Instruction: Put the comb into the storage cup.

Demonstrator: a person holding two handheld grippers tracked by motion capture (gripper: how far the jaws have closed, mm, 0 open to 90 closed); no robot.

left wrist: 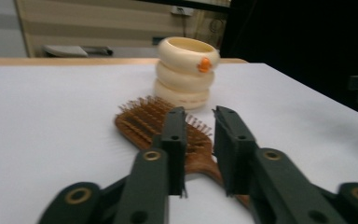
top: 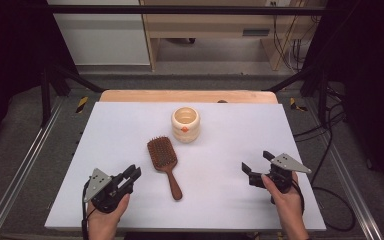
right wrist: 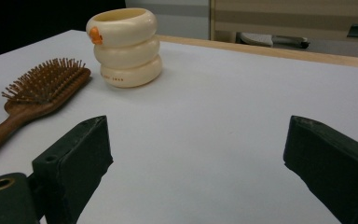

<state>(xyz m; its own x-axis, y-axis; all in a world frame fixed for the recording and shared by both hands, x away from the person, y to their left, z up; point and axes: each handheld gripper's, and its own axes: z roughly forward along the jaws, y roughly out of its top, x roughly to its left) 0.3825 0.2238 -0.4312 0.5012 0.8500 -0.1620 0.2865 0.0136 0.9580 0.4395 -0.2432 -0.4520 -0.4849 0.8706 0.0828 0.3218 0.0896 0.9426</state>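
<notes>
Left claw (top: 130, 176) sits low over the white table (top: 230, 200), its 2 jaws drawn in close with just a narrow slit between them, and nothing is caught in that slit. Through its own camera, the left claw (left wrist: 200, 140) looks straight at the wooden hairbrush (left wrist: 158, 123): the bristle head lies just ahead of the jaw tips, and the handle runs back underneath them toward the right-hand jaw. Whether the tips touch the brush cannot be told. From above, the hairbrush (top: 164, 165) lies flat, bristles up, just beside the left claw on its inner side, head pointing away from the person.

Beyond the brush head stands the cream ringed cup (top: 185, 124), upright, with an orange spot on its rim, close to the head but apart from it.

Right claw (top: 257, 162) over on the other side, jaws spread wide, nothing between them but bare table. From the right claw (right wrist: 196, 154) the brush lies off to the left, well apart, and the cup (right wrist: 125, 46) stands farther ahead-left.
</notes>
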